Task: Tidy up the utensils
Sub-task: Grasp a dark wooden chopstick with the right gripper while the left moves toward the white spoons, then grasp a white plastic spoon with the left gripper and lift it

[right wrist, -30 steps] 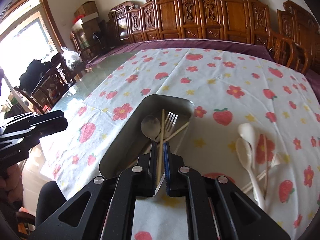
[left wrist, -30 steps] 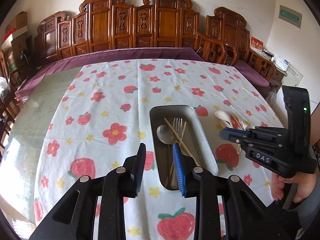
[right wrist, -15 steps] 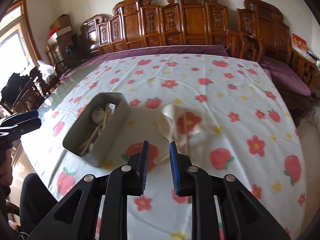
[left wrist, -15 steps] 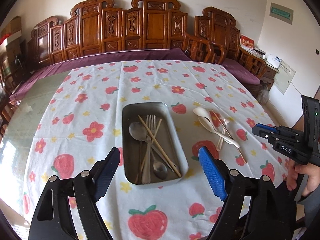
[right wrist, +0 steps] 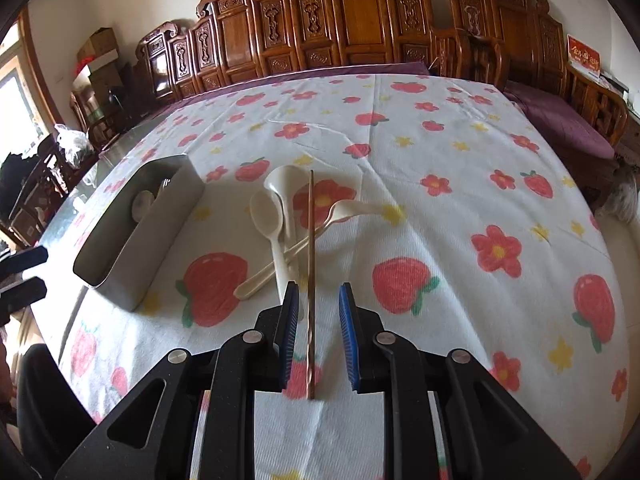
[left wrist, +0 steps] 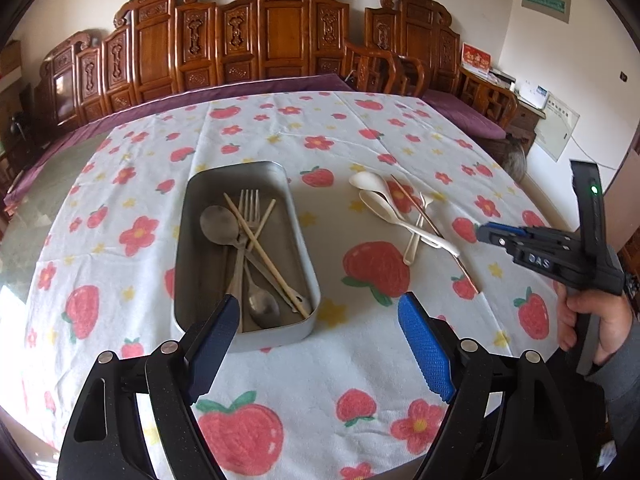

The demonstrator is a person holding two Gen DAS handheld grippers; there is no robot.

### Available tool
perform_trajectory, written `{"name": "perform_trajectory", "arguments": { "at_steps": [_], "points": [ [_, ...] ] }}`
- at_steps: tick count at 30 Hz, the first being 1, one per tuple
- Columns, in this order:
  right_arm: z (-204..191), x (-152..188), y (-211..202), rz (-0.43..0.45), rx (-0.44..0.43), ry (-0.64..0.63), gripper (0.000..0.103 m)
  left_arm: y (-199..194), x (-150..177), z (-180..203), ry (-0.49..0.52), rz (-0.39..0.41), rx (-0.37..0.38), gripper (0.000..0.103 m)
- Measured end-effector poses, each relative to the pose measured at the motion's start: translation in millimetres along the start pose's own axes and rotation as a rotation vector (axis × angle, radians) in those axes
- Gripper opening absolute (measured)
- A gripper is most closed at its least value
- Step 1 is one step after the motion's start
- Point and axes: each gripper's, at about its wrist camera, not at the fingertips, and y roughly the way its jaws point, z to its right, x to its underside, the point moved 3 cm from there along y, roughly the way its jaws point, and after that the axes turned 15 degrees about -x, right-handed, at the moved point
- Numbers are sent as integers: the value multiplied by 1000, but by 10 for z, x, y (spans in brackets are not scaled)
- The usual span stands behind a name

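A grey metal tray [left wrist: 304, 256] on the strawberry tablecloth holds a fork, metal spoons and wooden chopsticks [left wrist: 264, 256]. It shows at the left in the right wrist view [right wrist: 136, 248]. To its right lie several white plastic spoons [left wrist: 384, 208] [right wrist: 274, 216] and a copper-coloured chopstick [right wrist: 311, 240]. My left gripper [left wrist: 320, 340] is wide open and empty, just in front of the tray. My right gripper [right wrist: 318, 316] is open, its fingers on either side of the chopstick's near end without touching it.
Carved wooden chairs [left wrist: 280, 36] line the far side of the table. A purple cloth [left wrist: 240, 88] covers the table's far edge. A white napkin [right wrist: 320, 432] lies under the right gripper. The table's near edge is close below both grippers.
My right gripper let go of a wooden chopstick into the tray, swung right to the loose utensils and opened around the copper chopstick. My left gripper pulled back and opened wide.
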Motion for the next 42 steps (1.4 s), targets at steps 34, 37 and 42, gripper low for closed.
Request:
{"name": "perform_trajectory", "arguments": {
  "at_steps": [34,37,42],
  "points": [
    [911,-296,162,-27,34,57,6,948,-541,1181,86,-102,20,78],
    [974,-315,125,-12,27,74,6,1132,-574,1316,69,-136,32,74],
    [968,-340,121,-4,15,74,6,1377,-568,1425,43,-193,39,55]
  ]
}}
